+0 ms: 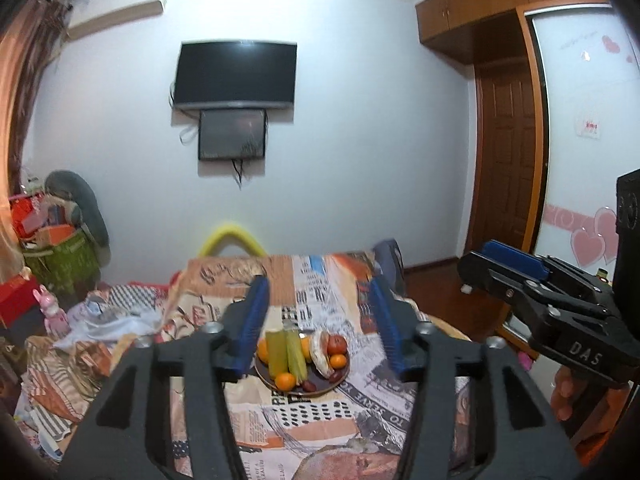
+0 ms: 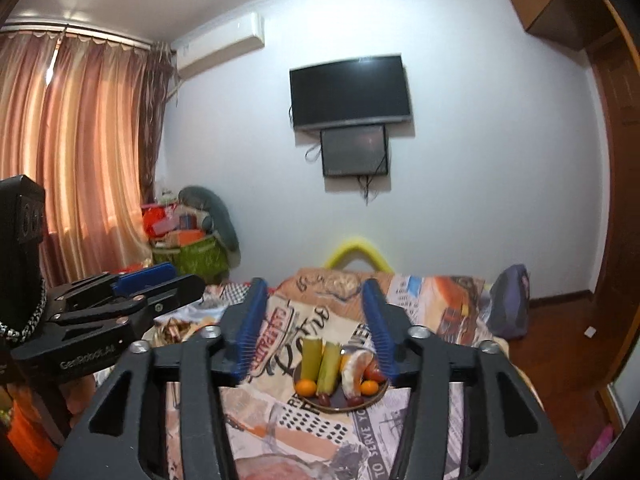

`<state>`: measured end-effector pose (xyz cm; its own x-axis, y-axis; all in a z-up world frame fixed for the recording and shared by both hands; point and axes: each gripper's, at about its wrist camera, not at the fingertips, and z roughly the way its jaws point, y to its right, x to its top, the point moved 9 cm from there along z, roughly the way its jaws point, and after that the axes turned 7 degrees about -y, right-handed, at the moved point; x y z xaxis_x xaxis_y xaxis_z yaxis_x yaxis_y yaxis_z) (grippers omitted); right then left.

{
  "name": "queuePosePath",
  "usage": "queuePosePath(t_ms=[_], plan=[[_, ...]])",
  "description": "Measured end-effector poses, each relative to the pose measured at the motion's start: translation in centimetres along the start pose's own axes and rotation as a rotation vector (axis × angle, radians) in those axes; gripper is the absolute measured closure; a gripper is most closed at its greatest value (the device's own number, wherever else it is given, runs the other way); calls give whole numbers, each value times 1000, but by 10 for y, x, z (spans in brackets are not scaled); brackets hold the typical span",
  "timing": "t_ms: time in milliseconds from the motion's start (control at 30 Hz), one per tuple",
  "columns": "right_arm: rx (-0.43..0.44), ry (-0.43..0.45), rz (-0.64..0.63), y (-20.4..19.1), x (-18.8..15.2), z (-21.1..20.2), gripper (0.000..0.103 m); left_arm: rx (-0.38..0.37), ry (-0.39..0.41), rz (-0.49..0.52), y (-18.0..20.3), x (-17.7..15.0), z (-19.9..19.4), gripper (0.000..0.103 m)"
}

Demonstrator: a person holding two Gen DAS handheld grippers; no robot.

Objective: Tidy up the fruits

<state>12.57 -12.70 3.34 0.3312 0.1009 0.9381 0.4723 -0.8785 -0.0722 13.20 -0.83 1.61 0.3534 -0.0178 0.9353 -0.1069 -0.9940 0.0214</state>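
A dark round plate [image 1: 320, 389] [image 2: 380, 395] sits on a table covered with a newspaper-print cloth [image 1: 304, 420]. On it lie two green sugarcane pieces [image 1: 286, 350] [image 2: 320, 362], several small oranges [image 1: 285, 381] [image 2: 306, 387], a peeled citrus segment [image 1: 321, 354] [image 2: 354, 372], a red tomato-like fruit [image 1: 337, 345] and dark red dates [image 1: 309, 386]. My left gripper [image 1: 320, 292] is open and empty, held above and in front of the plate. My right gripper [image 2: 314, 294] is open and empty too, at like height. Each gripper shows at the edge of the other's view.
The table's far edge meets a yellow foam arch [image 1: 232, 236]. Rumpled cloths and a pink toy [image 1: 54, 312] lie left. A pile of boxes and a green bag [image 2: 192, 256] stand by the curtain. A purple bag [image 2: 510, 304] and wooden floor are right.
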Motion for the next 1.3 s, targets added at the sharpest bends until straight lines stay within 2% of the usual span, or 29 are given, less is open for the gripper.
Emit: queuePosePath(t_ms=[167, 233, 300, 467, 1300], plan=[[-50, 34, -8, 0, 0, 0, 30, 14, 34, 0, -1, 1, -14, 29], [-69, 46, -6, 0, 1, -2, 23, 21, 46, 2, -2, 1, -17, 9], [-80, 54, 4, 1, 2, -4, 16, 33, 63, 3, -2, 2, -20, 4], [-118, 69, 19, 8, -2, -9, 0, 46, 66, 1, -4, 0, -23, 1], [-126, 62, 5, 7, -7, -21, 0, 44, 57, -19, -5, -4, -20, 0]])
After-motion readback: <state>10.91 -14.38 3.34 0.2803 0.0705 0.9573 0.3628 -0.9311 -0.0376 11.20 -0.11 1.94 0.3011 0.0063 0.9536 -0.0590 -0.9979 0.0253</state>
